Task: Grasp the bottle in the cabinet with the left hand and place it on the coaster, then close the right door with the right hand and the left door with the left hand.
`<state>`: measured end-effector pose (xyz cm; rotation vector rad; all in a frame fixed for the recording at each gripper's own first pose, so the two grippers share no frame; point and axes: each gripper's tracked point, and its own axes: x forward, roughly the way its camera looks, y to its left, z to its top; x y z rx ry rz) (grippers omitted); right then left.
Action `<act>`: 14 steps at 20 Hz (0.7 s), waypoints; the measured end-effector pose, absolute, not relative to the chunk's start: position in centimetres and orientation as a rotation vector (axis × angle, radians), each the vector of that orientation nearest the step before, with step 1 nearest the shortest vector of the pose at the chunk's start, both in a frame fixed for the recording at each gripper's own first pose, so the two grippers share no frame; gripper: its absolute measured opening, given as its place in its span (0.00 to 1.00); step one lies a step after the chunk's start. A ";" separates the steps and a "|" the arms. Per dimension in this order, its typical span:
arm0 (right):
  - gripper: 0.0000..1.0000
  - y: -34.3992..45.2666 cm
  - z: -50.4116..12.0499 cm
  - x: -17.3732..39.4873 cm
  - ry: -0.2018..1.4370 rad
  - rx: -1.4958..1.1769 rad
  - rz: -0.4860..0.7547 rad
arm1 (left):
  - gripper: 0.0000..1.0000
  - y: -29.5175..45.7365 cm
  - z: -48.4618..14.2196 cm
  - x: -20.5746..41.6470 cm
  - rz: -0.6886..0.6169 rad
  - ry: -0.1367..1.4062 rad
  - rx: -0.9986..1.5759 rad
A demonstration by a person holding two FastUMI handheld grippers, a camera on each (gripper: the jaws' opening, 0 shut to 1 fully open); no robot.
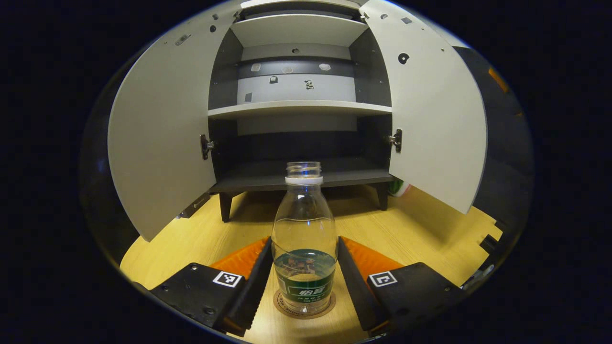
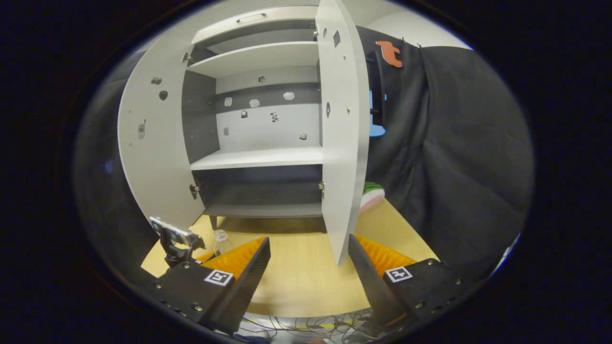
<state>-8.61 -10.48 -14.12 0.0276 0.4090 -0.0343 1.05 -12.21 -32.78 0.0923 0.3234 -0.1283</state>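
bottle on the coaster, both doors open

my left gripper (image 1: 304, 277) has its fingers beside the bottle (image 1: 304, 239), which stands upright on the coaster (image 1: 287, 306) before the cabinet (image 1: 296, 107); i cannot tell if they press it. my right gripper (image 2: 308, 272) is spread, empty, near the right door (image 2: 342, 143). pulling back crooked could tip the light, uncapped bottle; the left door (image 1: 162, 134) may clip it.

Bottle between the fingers, doors ahead

The bottle (image 1: 304, 239) fills the left claw (image 1: 304, 286) gap; the right door (image 2: 342, 143) edge stands just ahead of the right claw (image 2: 308, 277), bare tabletop (image 2: 301, 277) between.
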 end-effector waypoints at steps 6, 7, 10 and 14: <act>0.96 -10.2 -14.0 -8.7 0.405 0.048 -0.027 | 0.84 -12.1 -33.0 0.1 -0.131 0.339 0.126; 0.96 -10.2 -14.0 -8.7 0.403 0.048 -0.027 | 0.84 -12.1 -33.4 0.0 -0.138 0.352 0.134; 1.00 -10.1 -13.9 -8.8 0.403 0.046 -0.023 | 0.85 -11.8 -33.4 -0.3 -0.134 0.370 0.129; 0.96 -9.9 -13.8 -9.0 0.402 0.053 -0.018 | 0.87 -11.6 -32.7 -0.4 -0.131 0.356 0.108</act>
